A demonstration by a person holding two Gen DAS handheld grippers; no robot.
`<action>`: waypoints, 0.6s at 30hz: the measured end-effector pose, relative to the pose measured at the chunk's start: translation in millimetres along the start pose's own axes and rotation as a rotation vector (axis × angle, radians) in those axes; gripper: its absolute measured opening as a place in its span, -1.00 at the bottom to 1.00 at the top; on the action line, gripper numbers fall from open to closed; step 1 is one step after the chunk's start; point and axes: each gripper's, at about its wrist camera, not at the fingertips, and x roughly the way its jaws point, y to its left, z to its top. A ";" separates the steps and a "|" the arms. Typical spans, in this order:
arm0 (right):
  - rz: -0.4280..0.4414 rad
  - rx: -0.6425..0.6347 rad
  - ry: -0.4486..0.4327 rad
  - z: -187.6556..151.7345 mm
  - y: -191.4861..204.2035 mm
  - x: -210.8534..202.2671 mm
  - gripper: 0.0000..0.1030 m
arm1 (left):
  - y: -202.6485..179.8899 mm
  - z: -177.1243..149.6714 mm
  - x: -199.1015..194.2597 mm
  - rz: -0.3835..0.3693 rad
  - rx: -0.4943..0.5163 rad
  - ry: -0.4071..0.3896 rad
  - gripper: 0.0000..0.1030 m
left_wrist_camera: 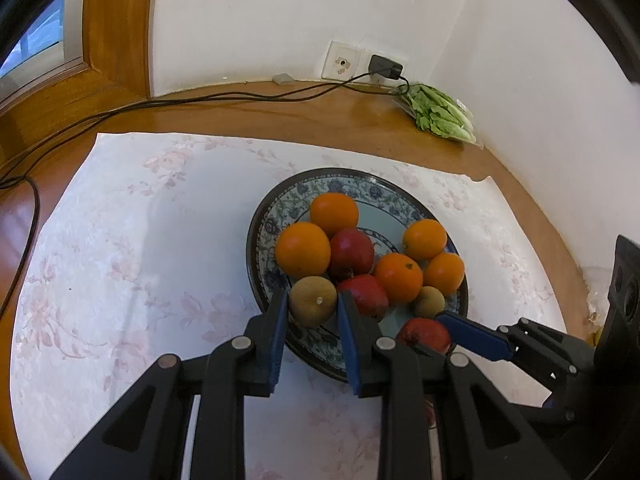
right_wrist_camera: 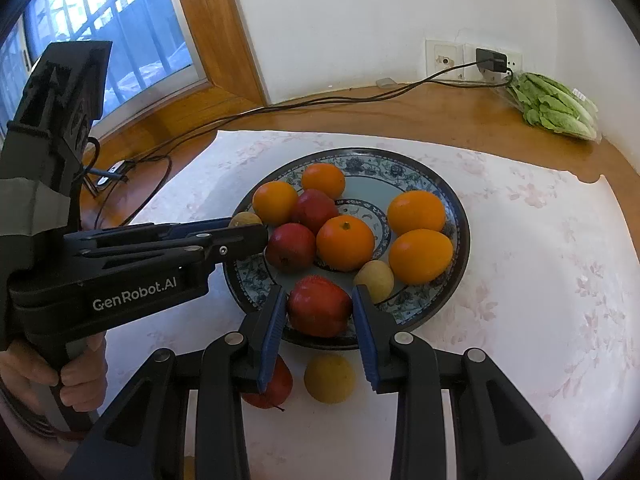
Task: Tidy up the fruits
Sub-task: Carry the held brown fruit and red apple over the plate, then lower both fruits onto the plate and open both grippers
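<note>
A patterned plate (left_wrist_camera: 276, 216) (right_wrist_camera: 452, 196) holds several oranges (left_wrist_camera: 334, 213) (right_wrist_camera: 345, 243), red apples (left_wrist_camera: 352, 252) (right_wrist_camera: 291, 246) and small brown-yellow fruits. My left gripper (left_wrist_camera: 313, 300) is shut on a brown-yellow fruit (left_wrist_camera: 313, 301) at the plate's near edge. My right gripper (right_wrist_camera: 320, 305) has its blue fingers around a red apple (right_wrist_camera: 319, 306) over the plate's near rim; it seems shut on it. In the left wrist view the right gripper (left_wrist_camera: 472, 334) comes in from the right beside that apple (left_wrist_camera: 424, 334). A red apple (right_wrist_camera: 276, 388) and a yellow fruit (right_wrist_camera: 329, 378) lie on the cloth below.
A white floral cloth (left_wrist_camera: 140, 240) (right_wrist_camera: 540, 280) covers the round wooden table (left_wrist_camera: 280, 116). Bagged lettuce (left_wrist_camera: 440, 114) (right_wrist_camera: 554, 106) lies by the wall. A black cable (left_wrist_camera: 200, 100) runs from a wall charger (left_wrist_camera: 384, 67) across the table's back. A window is at left.
</note>
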 end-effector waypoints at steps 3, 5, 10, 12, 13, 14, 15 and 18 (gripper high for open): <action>-0.004 -0.003 -0.002 -0.4 1.2 1.2 -0.32 | 1.1 0.2 0.2 -0.003 -0.003 -0.001 -0.50; -0.009 -0.010 -0.002 -0.2 2.3 1.7 -0.32 | 1.4 0.1 0.1 -0.004 -0.003 -0.001 -0.50; -0.004 -0.005 -0.005 -0.8 2.1 1.3 -0.32 | 2.0 0.6 0.6 -0.003 0.000 -0.002 -0.50; -0.001 0.001 -0.006 -0.8 1.6 1.1 -0.32 | 1.8 0.4 0.6 -0.003 0.000 -0.002 -0.50; -0.001 0.002 -0.006 -0.9 1.5 0.9 -0.32 | 1.9 0.4 0.6 -0.003 0.000 -0.002 -0.50; -0.001 0.002 -0.006 -0.9 1.3 0.8 -0.32 | 1.7 0.2 0.6 -0.003 -0.001 -0.002 -0.51; 0.000 0.003 -0.006 -0.8 1.3 0.7 -0.32 | 1.7 0.2 0.6 -0.002 -0.001 -0.002 -0.51; 0.007 0.009 -0.005 -1.0 0.5 -0.8 -0.29 | 1.6 0.0 0.4 0.001 -0.001 -0.002 -0.51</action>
